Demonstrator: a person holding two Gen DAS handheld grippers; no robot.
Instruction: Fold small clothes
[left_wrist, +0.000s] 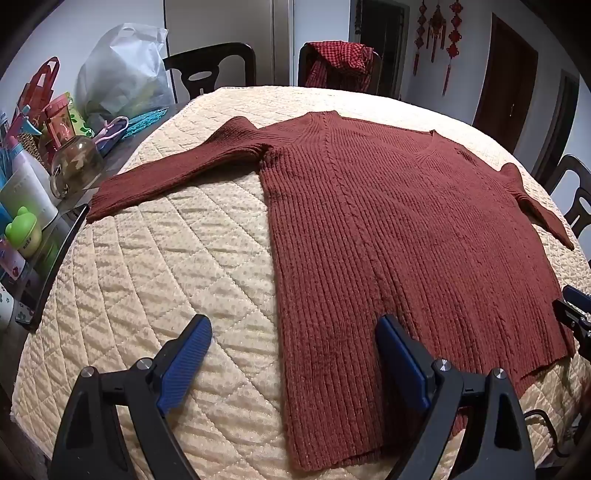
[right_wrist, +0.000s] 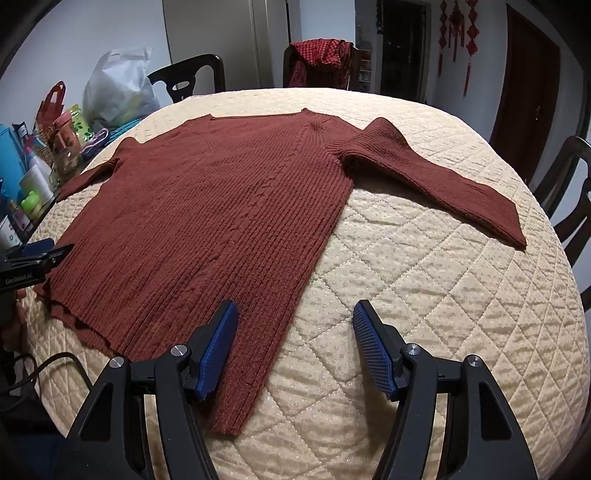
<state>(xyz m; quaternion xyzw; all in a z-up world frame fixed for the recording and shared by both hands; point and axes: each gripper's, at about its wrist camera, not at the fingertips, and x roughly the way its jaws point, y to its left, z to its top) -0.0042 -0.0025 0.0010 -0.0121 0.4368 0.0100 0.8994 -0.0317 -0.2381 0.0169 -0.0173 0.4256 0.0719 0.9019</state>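
A rust-red ribbed sweater lies flat on a cream quilted cover, both sleeves spread outward. My left gripper hovers open above the sweater's lower left corner, nothing between its blue pads. In the right wrist view the same sweater fills the middle, its right sleeve stretching toward the table edge. My right gripper stands open over the sweater's lower right corner, holding nothing. Each gripper shows at the other view's edge: the right gripper and the left gripper.
Bottles, cups, a glass jar and a white plastic bag crowd the left side. Dark chairs stand around the table, one draped with a red checked cloth. A cable trails at lower left.
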